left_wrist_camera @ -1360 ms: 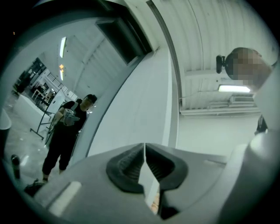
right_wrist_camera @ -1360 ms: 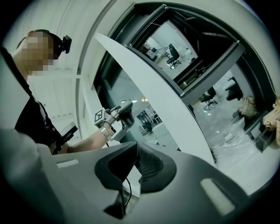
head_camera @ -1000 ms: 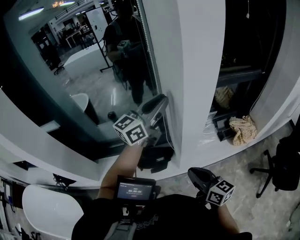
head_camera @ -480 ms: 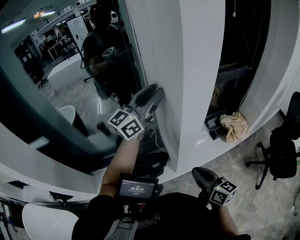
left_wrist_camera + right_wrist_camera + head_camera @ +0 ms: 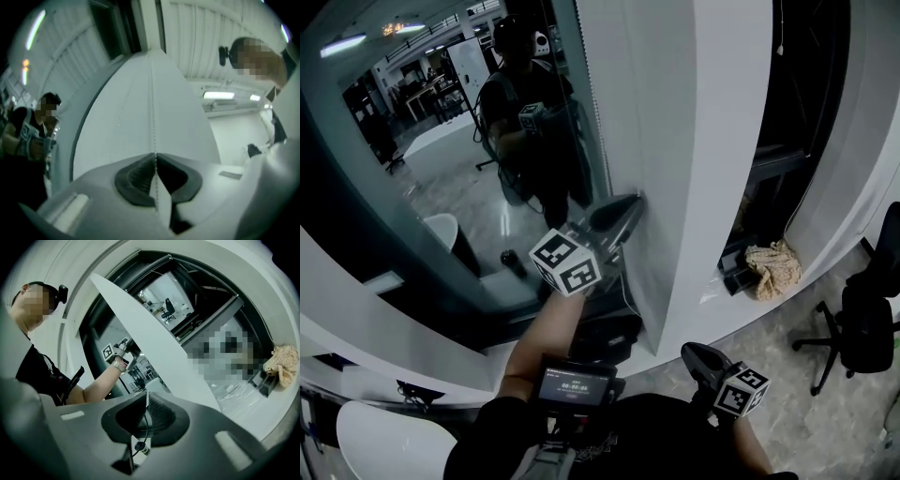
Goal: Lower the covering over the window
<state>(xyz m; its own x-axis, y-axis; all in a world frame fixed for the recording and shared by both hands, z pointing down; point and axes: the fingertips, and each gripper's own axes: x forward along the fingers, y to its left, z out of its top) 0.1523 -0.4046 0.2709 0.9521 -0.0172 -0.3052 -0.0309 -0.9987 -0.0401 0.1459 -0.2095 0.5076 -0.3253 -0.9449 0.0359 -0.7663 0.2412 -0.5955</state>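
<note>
bead cord (image 5: 153,93): thin, white, vertical, straight | window (image 5: 441,178): glass uncovered, dark, reflective

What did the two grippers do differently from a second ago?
The left gripper has just been closing its jaws, and they now pinch the thin bead chain that hangs beside the window. A moment earlier it was already up at that spot by the glass. The right gripper stayed low by the person's body, shut as before.

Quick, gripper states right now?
Left hand-held gripper: just closed on thin white beaded blind cord.
Right hand-held gripper: closed, apparently empty.
</note>
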